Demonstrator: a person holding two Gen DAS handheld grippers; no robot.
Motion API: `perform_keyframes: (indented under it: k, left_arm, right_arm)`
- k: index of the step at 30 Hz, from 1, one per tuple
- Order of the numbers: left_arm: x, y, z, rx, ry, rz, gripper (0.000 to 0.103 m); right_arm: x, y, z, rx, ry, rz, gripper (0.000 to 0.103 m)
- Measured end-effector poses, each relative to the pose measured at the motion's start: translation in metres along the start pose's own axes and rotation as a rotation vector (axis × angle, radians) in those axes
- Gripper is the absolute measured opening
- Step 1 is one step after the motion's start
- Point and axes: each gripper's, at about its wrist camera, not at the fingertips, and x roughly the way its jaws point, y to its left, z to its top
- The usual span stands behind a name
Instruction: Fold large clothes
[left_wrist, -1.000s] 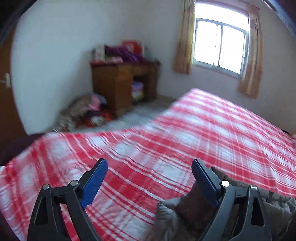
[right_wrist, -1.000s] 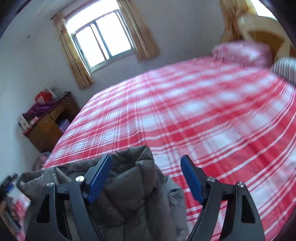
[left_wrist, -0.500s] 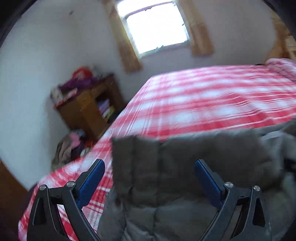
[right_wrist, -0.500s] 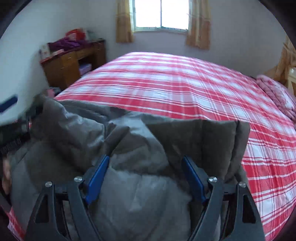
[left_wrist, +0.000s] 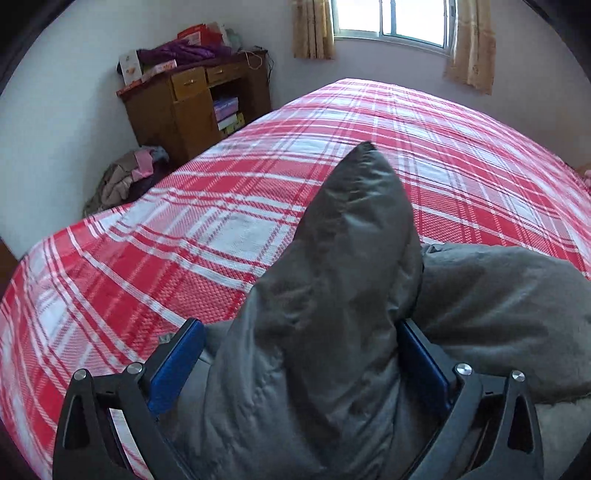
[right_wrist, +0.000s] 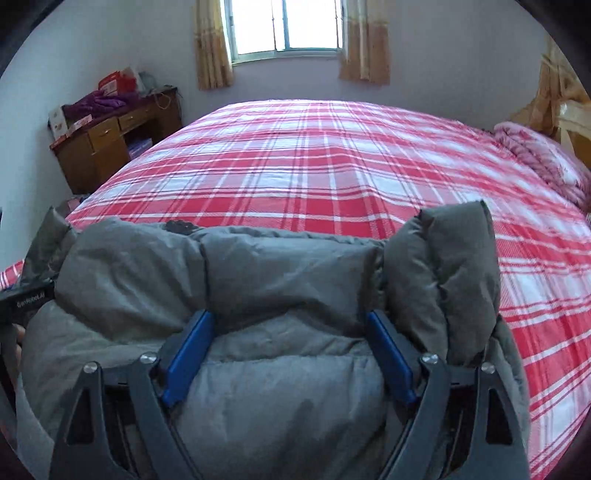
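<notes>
A grey padded jacket (left_wrist: 351, 240) lies bunched at the near edge of the bed's red and white plaid cover (left_wrist: 221, 229). One pointed fold of it stands up between the jaws of my left gripper (left_wrist: 299, 328), which are opening; the right pad touches the cloth and the left pad stands clear. In the right wrist view the jacket (right_wrist: 277, 266) bulges up between the blue pads of my right gripper (right_wrist: 289, 317), whose jaws are also opening. A quilted flap stands upright just right of it. Part of the left gripper's black body (right_wrist: 22, 299) shows at the far left edge.
A wooden desk (left_wrist: 192, 99) piled with boxes and purple cloth stands by the wall left of the bed. A heap of clothes (left_wrist: 125, 177) lies on the floor beside it. A pink pillow (right_wrist: 543, 158) and a wooden headboard (right_wrist: 572, 125) are at the right.
Both grippers have come down onto the jacket. The left view turned from the bare cover to the jacket, and a fold now stands between its wider jaws. The right view swung left.
</notes>
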Motion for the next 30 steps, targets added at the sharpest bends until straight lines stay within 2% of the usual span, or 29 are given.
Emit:
perform_keyframes:
  k: [5,16,30]
  left_arm:
    - [0.004,0.004,0.000,-0.020,0.018,-0.028,0.102]
    - [0.008,-0.005,-0.002,0.025,0.031,0.030,0.102]
    - [0.011,-0.006,-0.001,0.039,0.035,0.050,0.102]
  right_arm:
    - [0.007,-0.004,-0.005,0.024,0.005,0.020,0.088]
    - [0.021,-0.007,-0.006,0.040,0.039,0.021,0.090]
    - [0.033,-0.002,-0.006,0.011,0.094,-0.027,0.091]
